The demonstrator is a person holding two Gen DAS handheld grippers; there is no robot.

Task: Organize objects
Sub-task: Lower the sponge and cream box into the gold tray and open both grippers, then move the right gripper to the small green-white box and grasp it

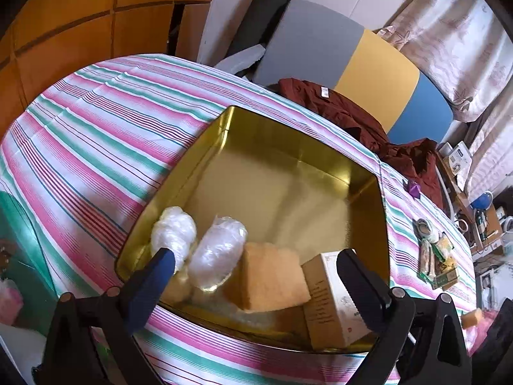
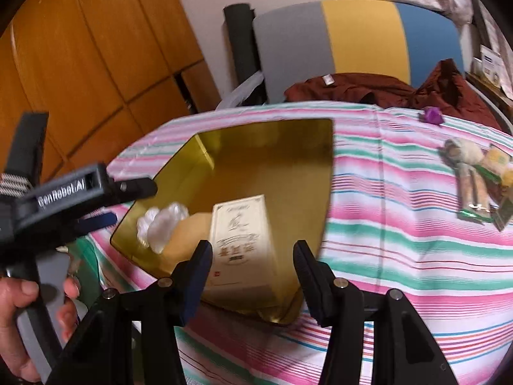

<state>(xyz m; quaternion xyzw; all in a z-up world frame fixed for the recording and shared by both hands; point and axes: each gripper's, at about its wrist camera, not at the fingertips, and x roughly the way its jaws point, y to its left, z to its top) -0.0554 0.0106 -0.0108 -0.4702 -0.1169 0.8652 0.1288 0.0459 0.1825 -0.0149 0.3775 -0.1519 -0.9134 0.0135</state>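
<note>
A gold tin tray (image 1: 288, 147) (image 2: 272, 147) sits on the striped cloth. Along its near side lie two clear plastic-wrapped bundles (image 1: 218, 250), a tan sponge (image 1: 269, 276) and a beige printed box (image 1: 333, 301) (image 2: 240, 240). My left gripper (image 1: 258, 269) hovers open over the bundles and sponge, gripping nothing; in the right wrist view it enters from the left (image 2: 134, 203), held by a hand (image 2: 19, 304). My right gripper (image 2: 253, 263) stands open at the tin's near edge. The box shows between its fingers but lies in the tin, apart from the right finger.
Several snack packets (image 1: 433, 256) (image 2: 474, 179) and a small purple object (image 1: 413, 189) (image 2: 431, 116) lie on the cloth right of the tin. A maroon garment (image 1: 352, 112) (image 2: 352, 88) drapes over the far table edge before a grey, yellow and blue chair (image 2: 352, 38).
</note>
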